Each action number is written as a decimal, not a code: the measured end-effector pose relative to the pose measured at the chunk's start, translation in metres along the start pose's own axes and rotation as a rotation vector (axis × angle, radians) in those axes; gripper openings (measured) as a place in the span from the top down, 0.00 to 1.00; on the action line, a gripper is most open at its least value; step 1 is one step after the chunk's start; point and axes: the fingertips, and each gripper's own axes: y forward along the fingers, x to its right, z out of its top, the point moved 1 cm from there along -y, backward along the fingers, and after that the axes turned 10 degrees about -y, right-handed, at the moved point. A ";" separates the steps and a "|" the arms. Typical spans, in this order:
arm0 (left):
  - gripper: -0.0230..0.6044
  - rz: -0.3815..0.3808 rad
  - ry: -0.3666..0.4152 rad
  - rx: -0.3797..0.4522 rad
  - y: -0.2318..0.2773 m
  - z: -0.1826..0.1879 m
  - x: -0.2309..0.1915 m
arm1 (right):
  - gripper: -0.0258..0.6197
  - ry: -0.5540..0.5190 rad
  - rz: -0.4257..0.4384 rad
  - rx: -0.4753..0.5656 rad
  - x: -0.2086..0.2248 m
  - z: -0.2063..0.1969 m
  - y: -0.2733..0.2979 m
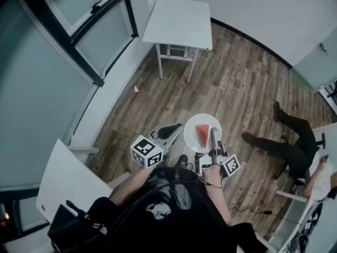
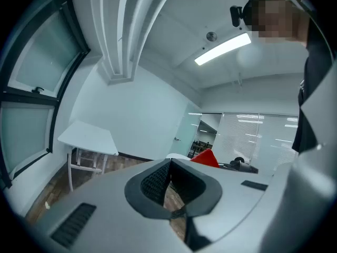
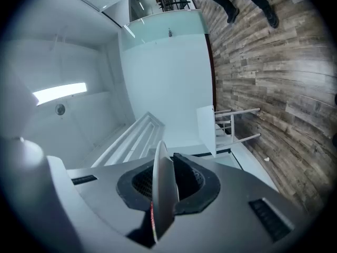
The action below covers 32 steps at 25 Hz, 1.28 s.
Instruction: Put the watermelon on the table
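- Plainly, the right gripper (image 1: 215, 134) has its jaws clamped on the rim of a white plate (image 1: 190, 126). In the right gripper view the plate stands edge-on between the pads.
- The watermelon (image 1: 202, 135), a red wedge, lies near the middle of the plate, its narrow end toward the person and its wide end toward the far rim.
- The gripper holds the plate by its right edge, in the air above the wooden floor (image 1: 237, 78), so the watermelon is not yet on any table.
- The left gripper (image 1: 169, 130) has its jaws together with nothing between them. It hangs just beside the plate's left edge without touching it.
- In the left gripper view the red tip of the wedge rises just past the jaws.
- A small white table (image 1: 179, 22) stands well apart from the plate, against the wall at the far side of the room, next to the window (image 1: 52, 62).
- A second white table (image 1: 63, 183) stands near the person's left side.
- To the right a seated person's legs (image 1: 287, 136) stretch across the floor.
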 end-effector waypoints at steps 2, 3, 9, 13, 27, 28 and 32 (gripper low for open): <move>0.96 -0.001 0.000 -0.003 0.000 0.000 0.000 | 0.91 -0.002 -0.007 0.002 0.002 0.000 0.000; 0.96 -0.002 0.001 -0.005 0.000 0.000 0.000 | 0.91 -0.002 -0.010 0.003 0.003 0.000 -0.001; 0.96 0.001 0.000 -0.011 -0.001 -0.002 -0.003 | 0.91 0.000 -0.021 0.001 0.007 -0.002 -0.001; 0.96 -0.003 -0.013 -0.015 -0.001 -0.004 -0.005 | 0.91 0.043 -0.015 0.008 0.010 -0.005 0.000; 0.96 -0.016 -0.031 -0.015 -0.023 0.007 -0.046 | 0.91 0.039 -0.025 -0.001 0.022 -0.038 0.026; 0.96 -0.017 -0.034 -0.020 -0.025 0.006 -0.049 | 0.91 0.038 -0.027 0.000 0.023 -0.040 0.027; 0.96 -0.001 -0.050 -0.040 -0.027 0.002 -0.069 | 0.91 0.070 -0.058 0.014 0.039 -0.046 0.030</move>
